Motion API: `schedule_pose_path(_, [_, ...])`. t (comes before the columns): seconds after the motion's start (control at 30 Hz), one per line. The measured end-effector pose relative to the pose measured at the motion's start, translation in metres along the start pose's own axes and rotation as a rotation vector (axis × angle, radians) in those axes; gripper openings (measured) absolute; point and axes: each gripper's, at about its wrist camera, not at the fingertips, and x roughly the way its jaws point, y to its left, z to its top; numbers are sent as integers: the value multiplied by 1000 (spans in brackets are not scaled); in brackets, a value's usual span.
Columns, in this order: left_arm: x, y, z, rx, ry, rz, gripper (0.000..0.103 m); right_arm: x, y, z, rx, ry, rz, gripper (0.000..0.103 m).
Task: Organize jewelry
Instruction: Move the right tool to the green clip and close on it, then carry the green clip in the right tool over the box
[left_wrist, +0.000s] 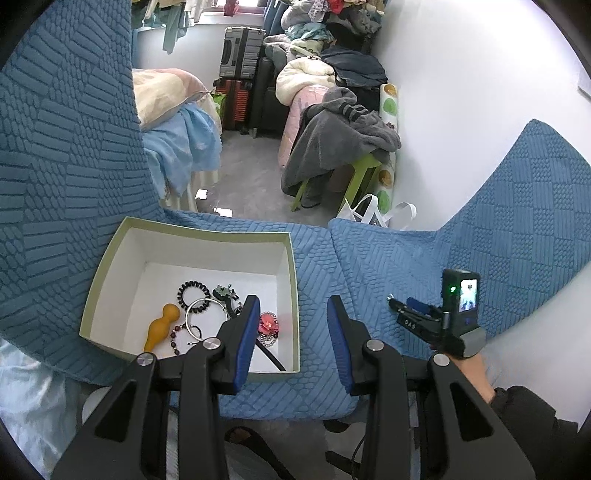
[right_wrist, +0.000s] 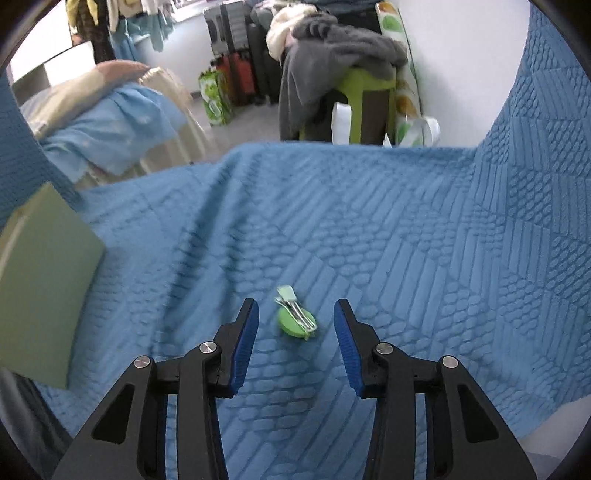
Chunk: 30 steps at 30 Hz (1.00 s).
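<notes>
A: Right tongs (right_wrist: 295, 317): state?
B: Jaws apart, gripping nothing; a green hair clip (right_wrist: 296, 319) lies between them on the blue quilted cover (right_wrist: 406, 240), untouched.
A: Left tongs (left_wrist: 293, 314)?
B: Likewise parted and empty, above the near right corner of the open box (left_wrist: 99, 280).
A: Box contents?
B: A yellow gourd-shaped piece (left_wrist: 160, 326), a black coil tie (left_wrist: 194, 291), a metal bangle (left_wrist: 205, 315), a pink flower ornament (left_wrist: 269, 322).
</notes>
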Motion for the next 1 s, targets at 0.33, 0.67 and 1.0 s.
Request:
schedule_pose_path(0.33, [-8, 4, -3, -8, -6, 4, 38, 8, -2, -6, 3, 28, -6, 22])
schedule_pose_path(0.67, [-14, 14, -2, -10, -12, 9, 38, -33, 18, 12, 4, -50, -38, 21])
schedule_pose_path(1.0, [-29, 24, 5, 9, -39, 12, 38, -111, 67, 61, 31, -202, -48, 21])
